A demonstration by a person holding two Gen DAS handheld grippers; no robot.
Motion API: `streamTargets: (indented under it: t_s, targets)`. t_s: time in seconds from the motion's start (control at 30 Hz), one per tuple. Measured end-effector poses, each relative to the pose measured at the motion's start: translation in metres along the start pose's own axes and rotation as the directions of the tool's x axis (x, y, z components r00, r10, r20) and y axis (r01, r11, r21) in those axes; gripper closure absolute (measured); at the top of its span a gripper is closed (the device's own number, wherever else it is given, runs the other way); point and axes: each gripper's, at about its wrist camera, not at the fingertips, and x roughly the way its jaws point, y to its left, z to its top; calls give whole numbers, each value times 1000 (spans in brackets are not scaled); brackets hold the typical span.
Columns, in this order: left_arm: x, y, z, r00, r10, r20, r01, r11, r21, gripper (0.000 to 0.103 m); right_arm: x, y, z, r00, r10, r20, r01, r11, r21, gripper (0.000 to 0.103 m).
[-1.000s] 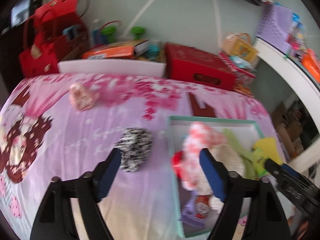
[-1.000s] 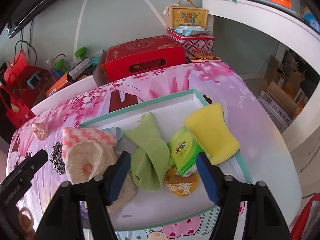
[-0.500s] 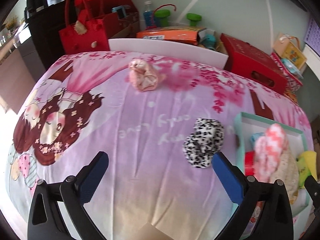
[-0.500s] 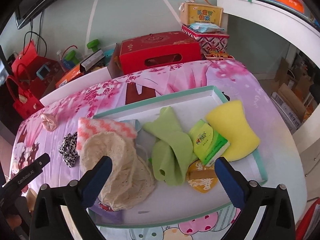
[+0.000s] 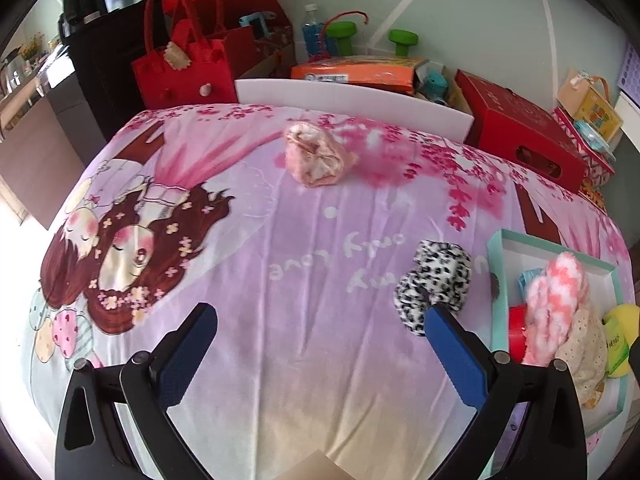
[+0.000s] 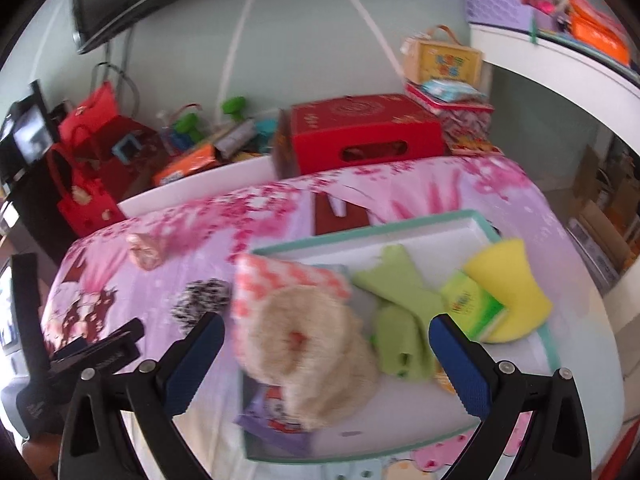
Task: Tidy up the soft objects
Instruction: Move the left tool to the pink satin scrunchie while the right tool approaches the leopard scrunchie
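Note:
A black-and-white leopard-print soft item [image 5: 435, 285] lies on the pink-purple bedspread, just beyond my left gripper's right finger [image 5: 456, 356]. A pink cloth bundle [image 5: 316, 156] lies farther back. My left gripper [image 5: 320, 350] is open and empty above the bedspread. The teal-rimmed white tray [image 6: 360, 238] holds a beige knitted hat [image 6: 308, 348], a pink-and-white fluffy item [image 6: 288, 280], green cloth [image 6: 400, 312], a green tissue pack [image 6: 474, 308] and a yellow sponge [image 6: 512, 280]. My right gripper [image 6: 326, 356] is open and empty above the tray.
Behind the bed stand a red box [image 5: 520, 128], a red tote bag [image 5: 184, 68], an orange package [image 5: 356, 72] and green dumbbells [image 5: 402, 38]. A white shelf [image 6: 560, 64] curves along the right. The left gripper's body [image 6: 80, 364] shows at the right wrist view's lower left.
My left gripper opened wider and swung left from the tray to the open bedspread near the leopard item. My right gripper opened wide and stays above the tray.

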Motion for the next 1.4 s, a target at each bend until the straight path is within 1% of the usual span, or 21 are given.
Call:
streamTargets:
  t_s: [0.07,0.17,0.27,0.4,0.47,0.57,0.7,0.77,0.83,0.97,1.1,1.2,1.3,1.37,1.4]
  targets:
    - [-1,8,2,1000,15,6,-15,1000,-15,0,0,16,-1,1000,18,9,-18,999,-40,0]
    - [-4,27,5,998,57,19,-55,997,-50,0,1,37,-2,999,52,16,-50,994,-95,0]
    - [-6,50,9,996,84,29,-81,992,-97,0,2,56,-4,994,107,24,-103,986,-131,0]
    - [-8,74,12,995,96,41,-88,984,-156,0,7,74,-7,980,198,30,-192,970,-152,0]
    - [-8,83,13,994,104,41,-95,980,-174,0,10,84,-10,974,225,24,-218,961,-170,0]
    - [-6,94,14,994,100,38,-91,976,-197,0,16,100,-13,971,239,21,-230,952,-200,0]
    - [-5,107,14,994,97,42,-85,971,-221,0,26,120,-17,951,309,-2,-301,927,-224,0]
    - [-4,113,15,994,97,48,-83,969,-235,0,34,130,-20,952,305,-11,-298,922,-247,0]
    - [-4,120,15,992,101,73,-79,964,-252,0,41,137,-24,956,294,-16,-288,921,-261,0]
    - [-1,128,16,992,102,73,-79,959,-274,0,58,143,-26,962,268,-53,-273,932,-239,0]
    - [6,131,17,995,71,66,-50,957,-287,0,68,147,-27,968,245,-63,-253,937,-241,0]
    - [10,131,18,997,48,65,-27,954,-298,0,73,149,-29,959,271,-81,-282,932,-229,0]
    - [13,134,19,998,17,63,4,947,-321,0,81,148,-28,958,268,-100,-284,937,-204,0]
    - [16,135,21,998,4,55,14,946,-325,0,85,148,-28,955,276,-110,-293,935,-200,5]
    - [19,134,22,999,3,45,12,948,-317,0,87,148,-27,956,268,-117,-287,937,-198,12]
